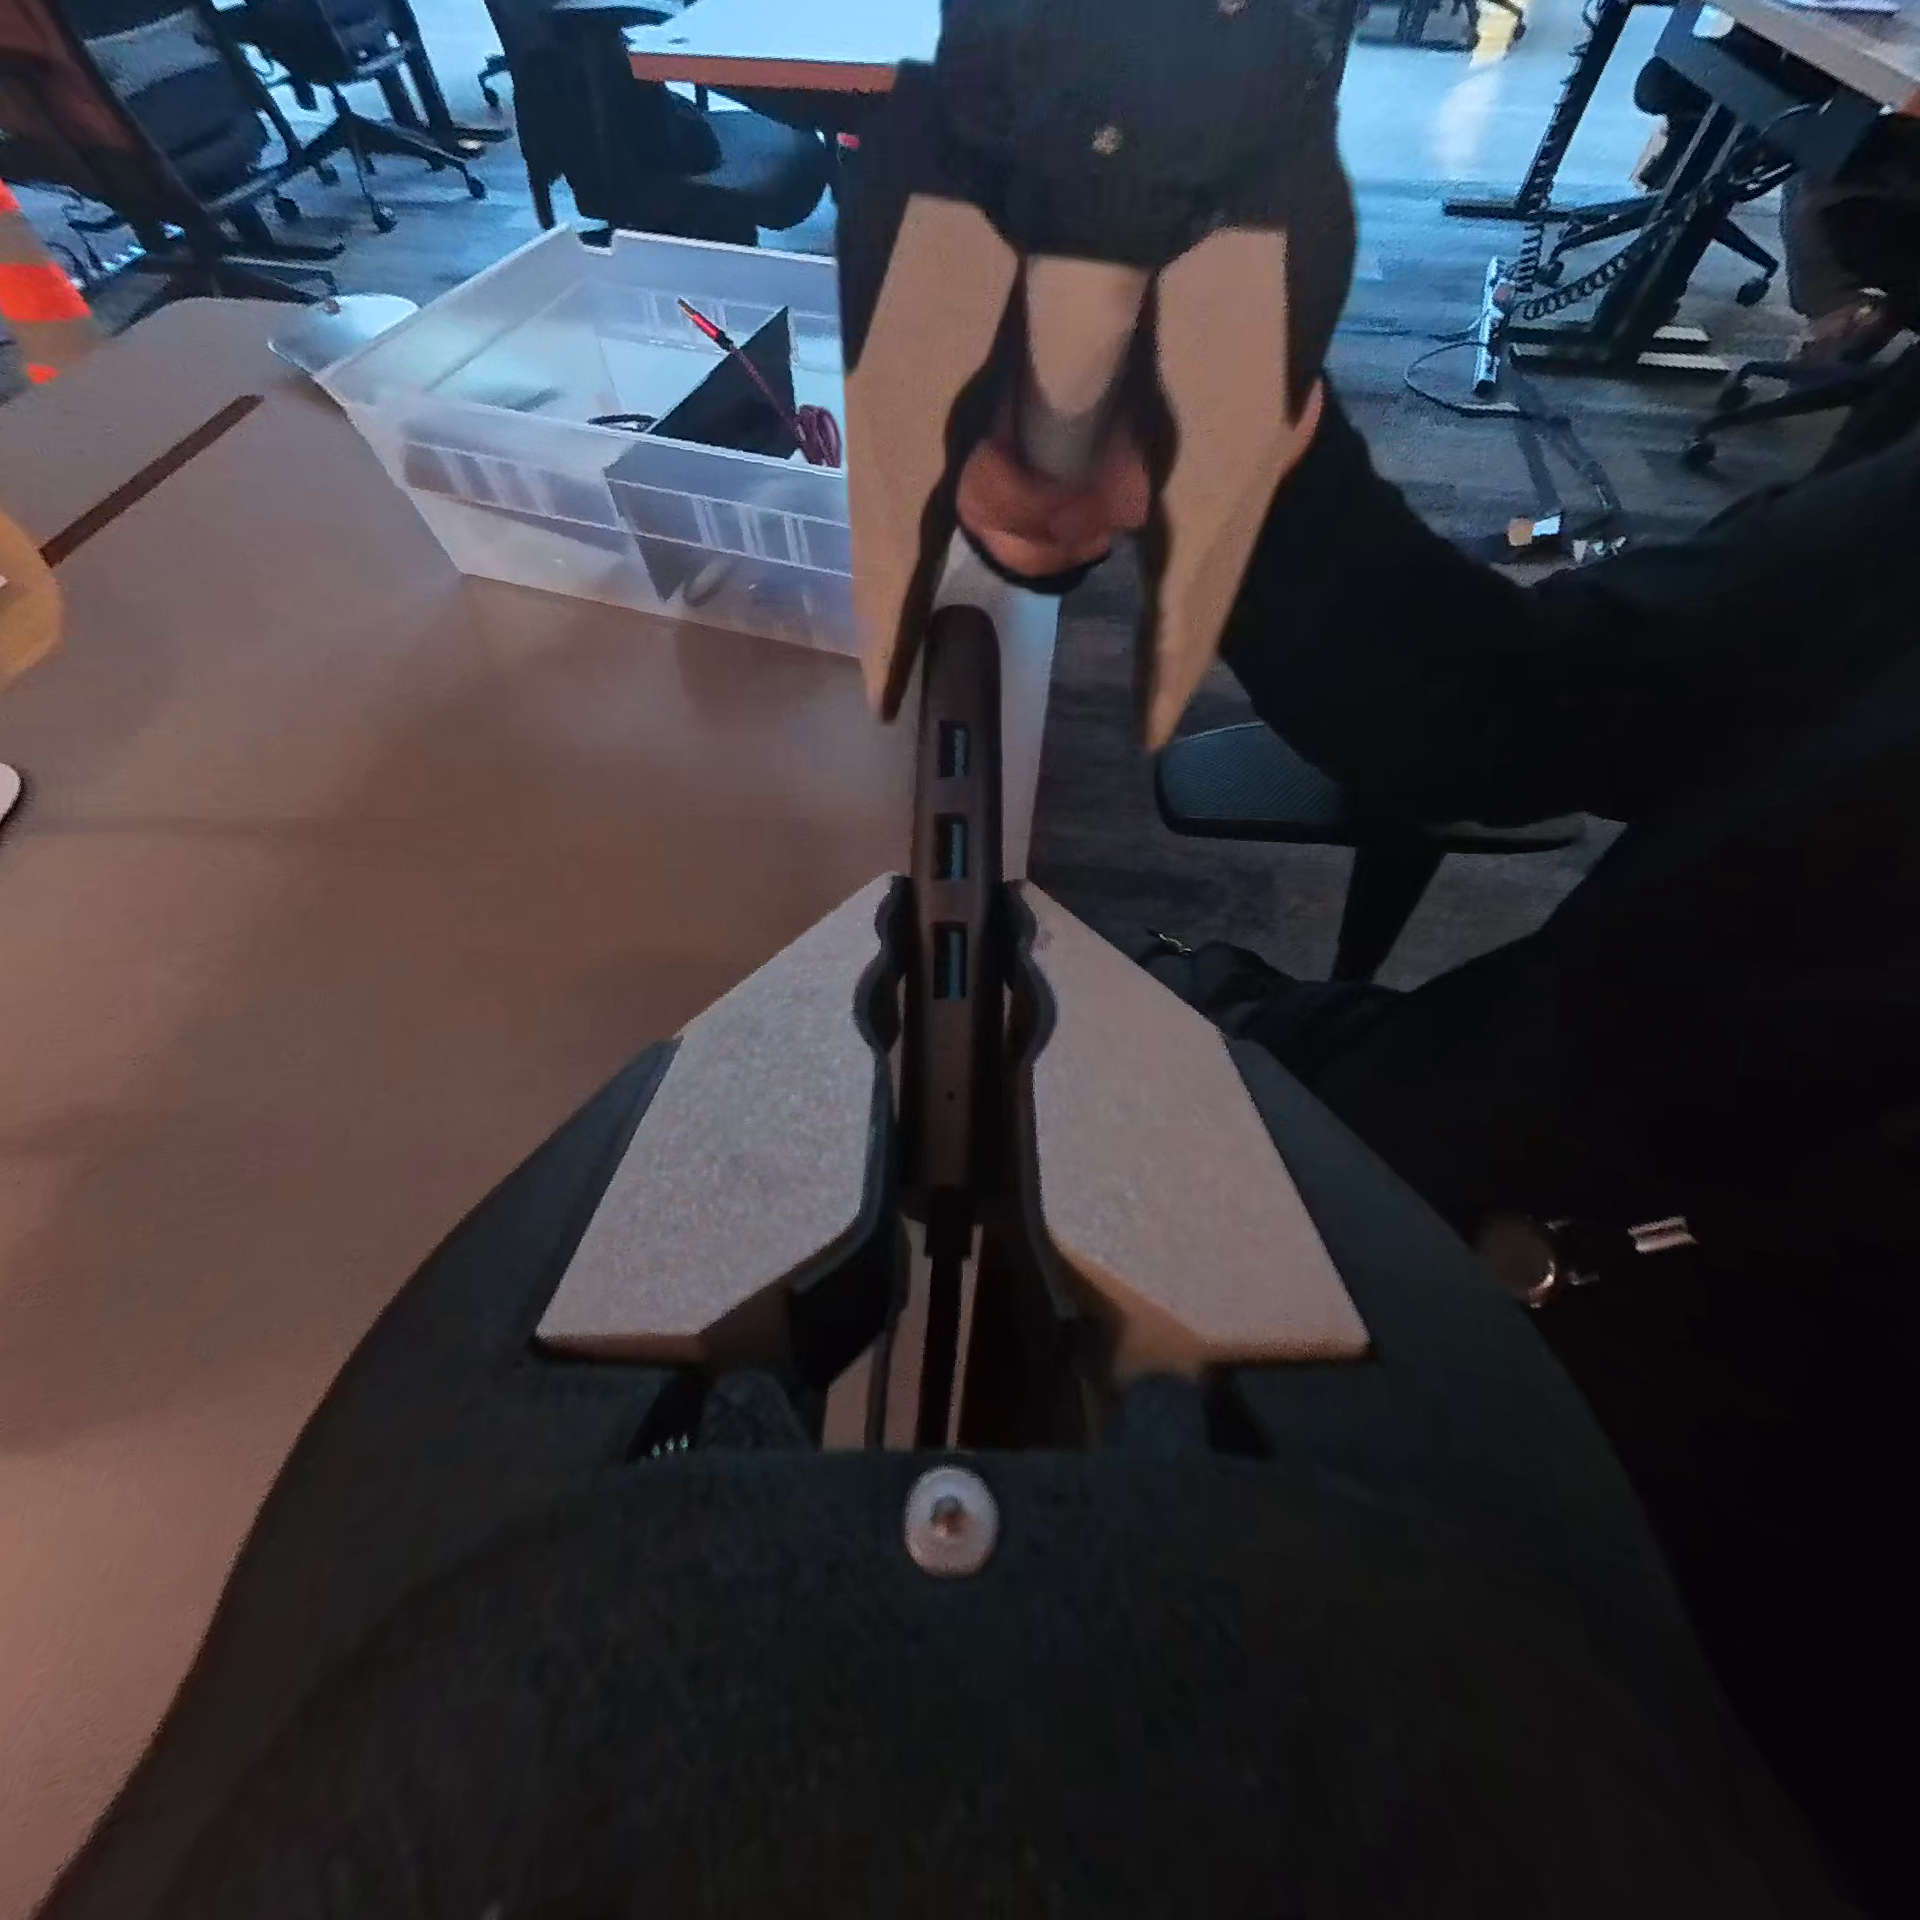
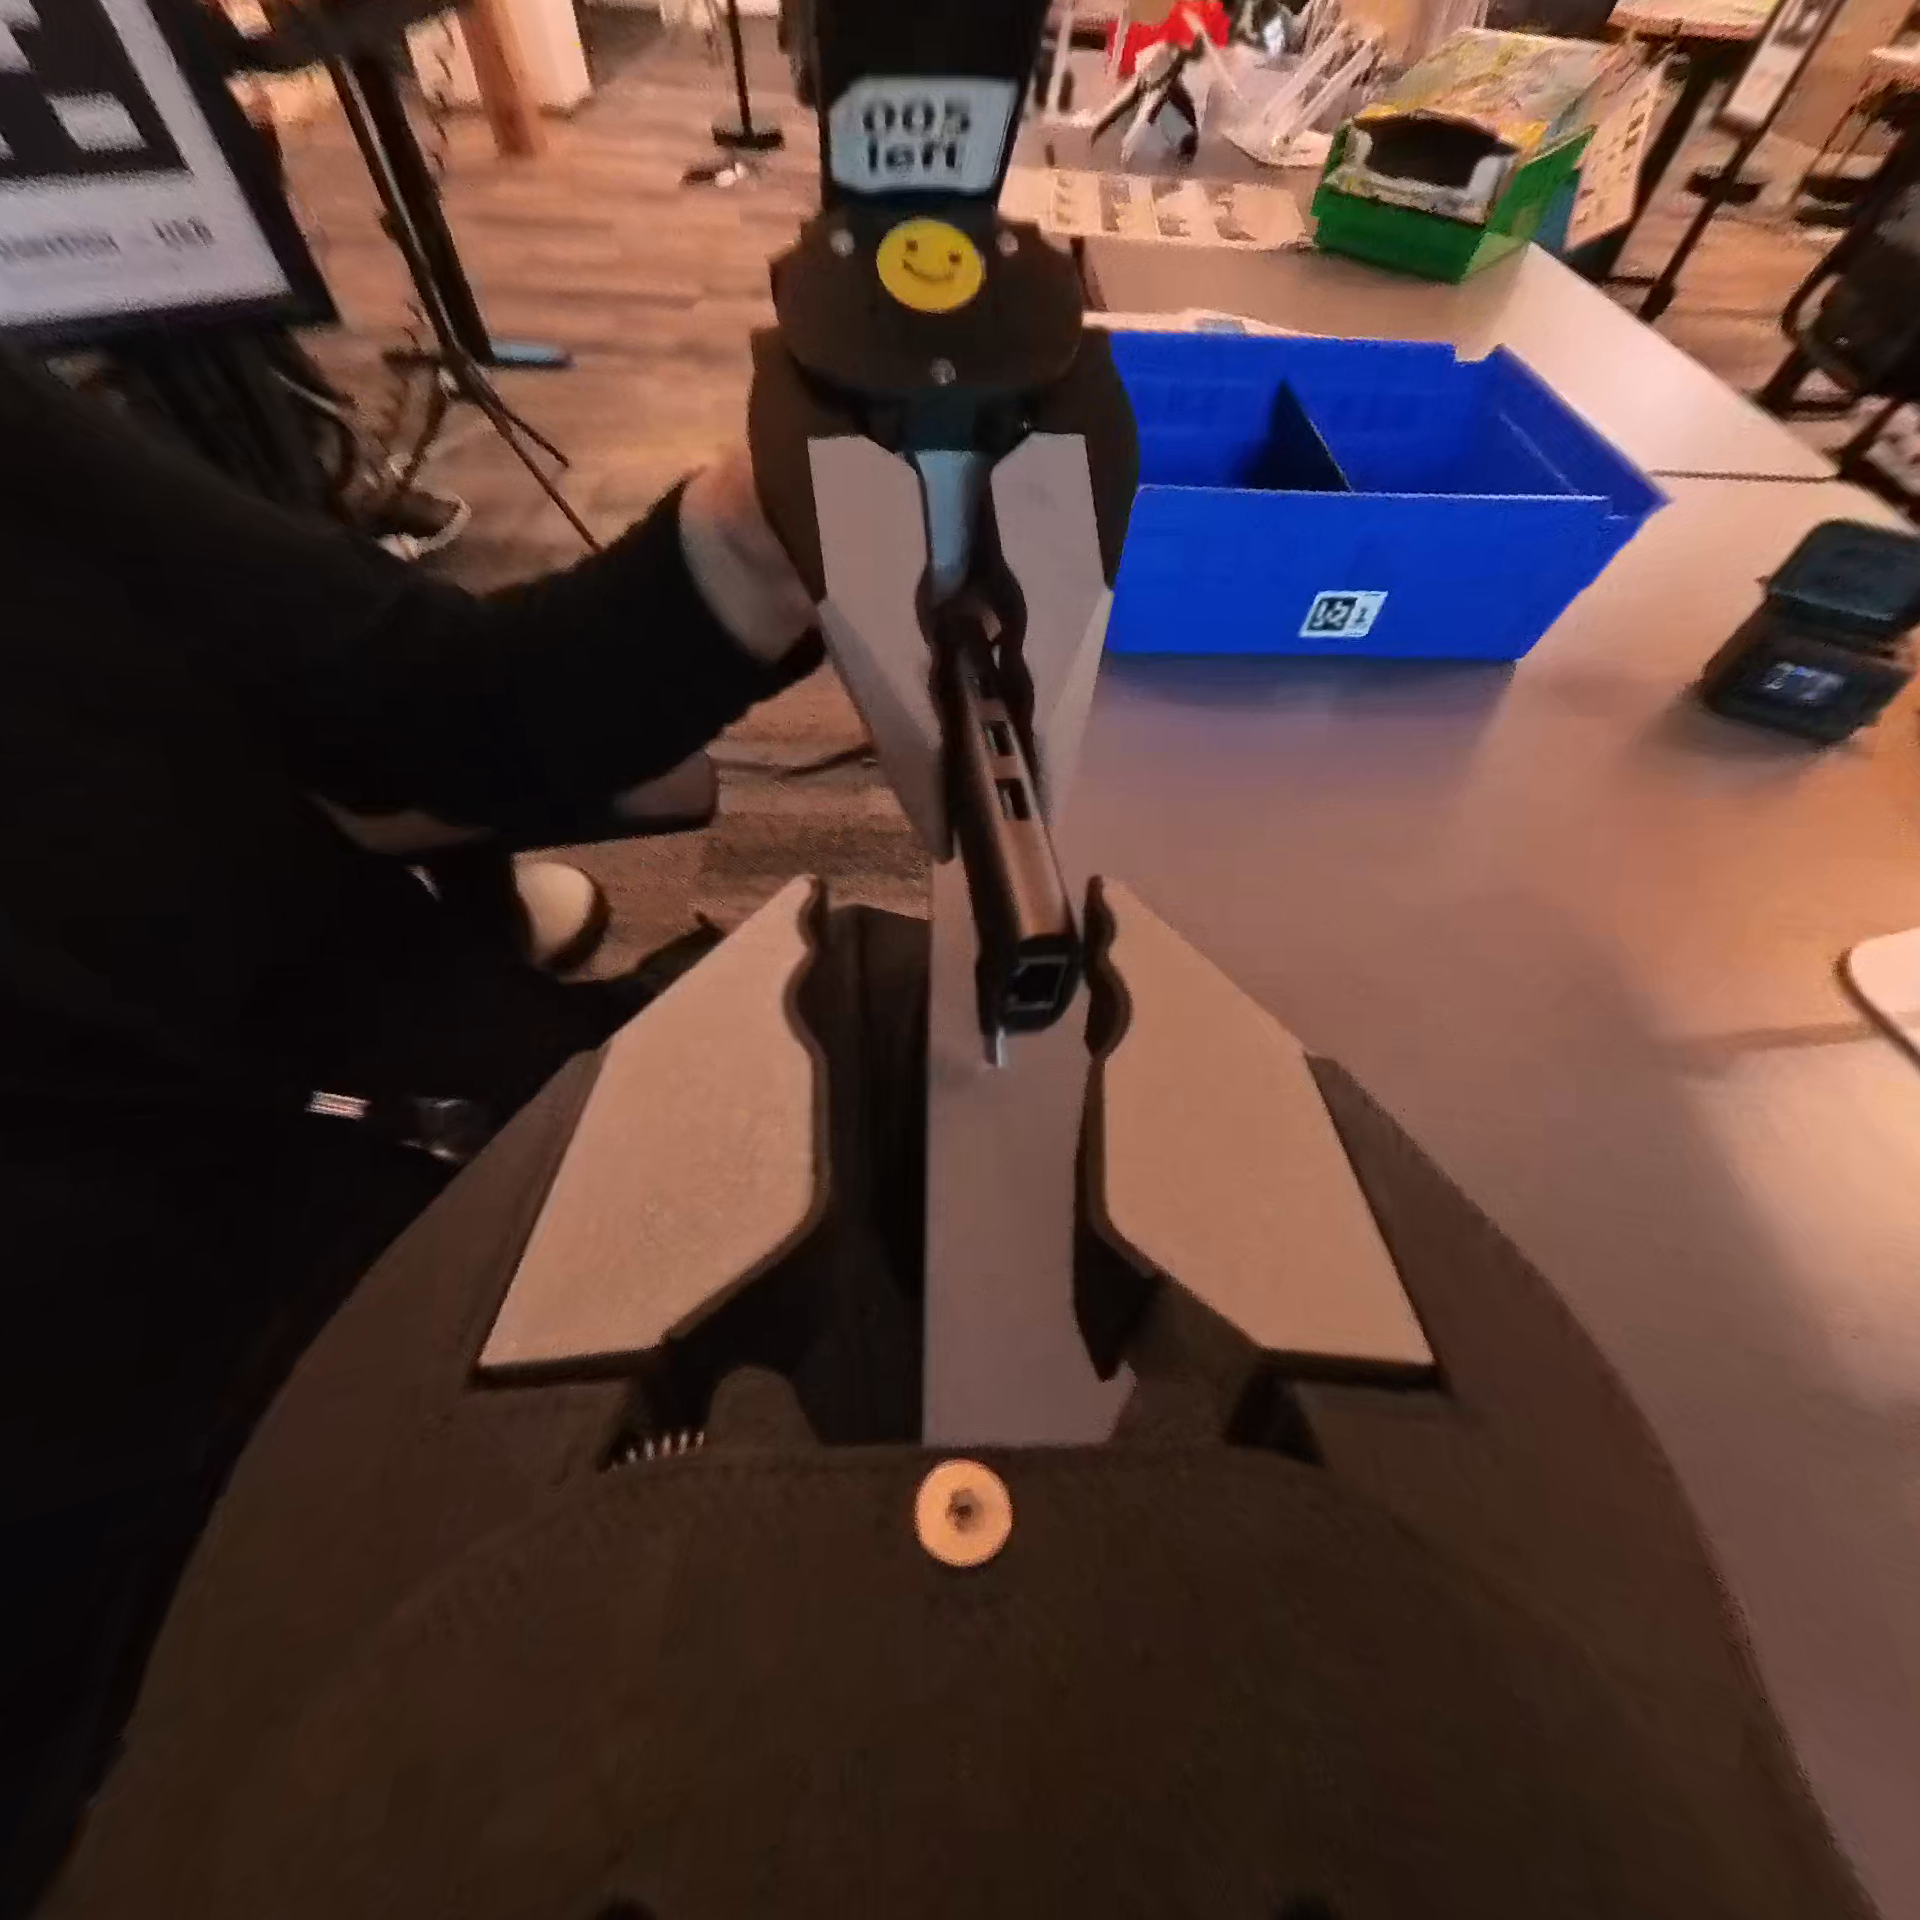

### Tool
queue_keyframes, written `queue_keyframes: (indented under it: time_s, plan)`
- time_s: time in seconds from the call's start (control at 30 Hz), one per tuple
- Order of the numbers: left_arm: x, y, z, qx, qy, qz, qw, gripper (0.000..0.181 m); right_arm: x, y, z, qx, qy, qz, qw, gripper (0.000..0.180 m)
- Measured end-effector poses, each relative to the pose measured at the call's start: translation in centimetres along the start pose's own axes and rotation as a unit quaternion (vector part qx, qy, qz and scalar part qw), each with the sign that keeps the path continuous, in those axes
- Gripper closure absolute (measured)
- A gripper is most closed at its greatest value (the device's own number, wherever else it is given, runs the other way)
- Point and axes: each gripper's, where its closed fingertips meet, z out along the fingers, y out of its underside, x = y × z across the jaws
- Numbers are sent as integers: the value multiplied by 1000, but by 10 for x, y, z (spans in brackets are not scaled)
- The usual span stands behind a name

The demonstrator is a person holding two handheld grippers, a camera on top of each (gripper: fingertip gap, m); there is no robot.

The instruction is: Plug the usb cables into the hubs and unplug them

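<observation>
A dark USB hub (image 1: 954, 1039) with three blue ports is held on edge above the table's edge. My left gripper (image 1: 954, 894) is shut on the hub's near half, and the hub's black cable (image 1: 940, 1299) runs back between its fingers. My right gripper (image 1: 1018, 724) faces it, open, with its fingers on either side of the hub's far end. In the right wrist view my right gripper (image 2: 956, 894) is open, and the hub's end (image 2: 1039, 982) sits between its fingers, close to the right one. I see no cable in it. The left gripper (image 2: 992, 831) clamps the hub behind that.
A clear plastic bin (image 1: 499, 520) on the brown table (image 1: 312, 883) holds a red braided cable (image 1: 816, 426). A blue divided bin (image 2: 1351, 561), a black device (image 2: 1818, 644) and a green box (image 2: 1444, 197) stand on the table. A person's black sleeve (image 2: 312, 675) is close by, with office chairs behind. Left and right tips are no more than a few centimetres apart.
</observation>
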Motion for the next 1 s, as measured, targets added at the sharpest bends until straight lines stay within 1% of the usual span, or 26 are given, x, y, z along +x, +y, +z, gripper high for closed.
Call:
queue_keyframes:
  time_s: [0.03, 0.07, 0.1, 0.17, 0.23, 0.27, 0.3, 0.37, 0.43, 0.5, 0.57, 0.6, 0.67, 0.73, 0.77, 0.83, 0.9, 0.93, 1.0]
  plan:
    - [2, 1, 1, -3, 4, 2, 1000, 166, 3, 2, 5, -5, 13, -12, 1000, 144]
    - [4, 1, 3, -6, 8, 6, 1000, 166, 5, 3, 8, -6, 18, -19, 1000, 159]
    - [5, 2, 4, -12, 8, 10, 1000, 167, 3, 5, 10, -8, 10, -19, 1000, 164]
    - [8, 5, 5, -23, 9, 19, 1000, 166, -1, 10, 10, -16, -12, -12, 1000, 168]
    - [7, 7, 7, -34, -6, 35, 999, 166, 1, 15, 13, -22, -13, -6, 1000, 168]
    - [9, 7, 8, -36, -2, 39, 999, 166, 1, 19, 16, -31, -13, -5, 999, 163]
    - [11, 7, 8, -39, 2, 41, 998, 166, 0, 21, 20, -39, -17, -7, 999, 153]
    - [9, 11, 8, -53, -11, 45, 997, 166, -4, 25, 27, -54, -23, -21, 998, 168]
    - [6, 12, 6, -55, -18, 40, 998, 166, -2, 24, 29, -61, -8, -38, 997, 167]
    - [5, 9, 3, -44, -16, 12, 999, 165, -1, 20, 27, -59, 4, -44, 997, 167]
    - [1, 14, -6, -54, -13, -16, 998, 163, 4, 19, 21, -69, 27, -57, 996, 167]
    - [-2, 18, -13, -62, -16, -22, 998, 158, 8, 20, 15, -75, 44, -63, 994, 167]
    - [-18, 22, -33, -65, -59, -27, 996, 149, 22, 17, -5, -72, 93, -67, 991, 166]
    - [-28, 18, -57, -48, -95, -28, 994, 156, 38, 7, -32, -49, 150, -61, 986, 165]
    - [-27, 15, -67, -39, -96, -30, 994, 165, 52, 1, -50, -36, 205, -60, 976, 166]
    - [-27, 7, -86, -10, -113, -27, 993, 163, 71, -7, -90, -18, 292, -66, 954, 166]
    - [-28, 2, -100, 9, -128, -24, 991, 164, 86, -25, -134, 34, 380, -75, 921, 166]
    - [-28, 0, -105, 16, -132, -22, 991, 164, 95, -30, -161, 47, 431, -78, 898, 167]
    - [-28, -3, -110, 28, -137, -19, 990, 164, 117, -36, -216, 44, 533, -82, 841, 166]
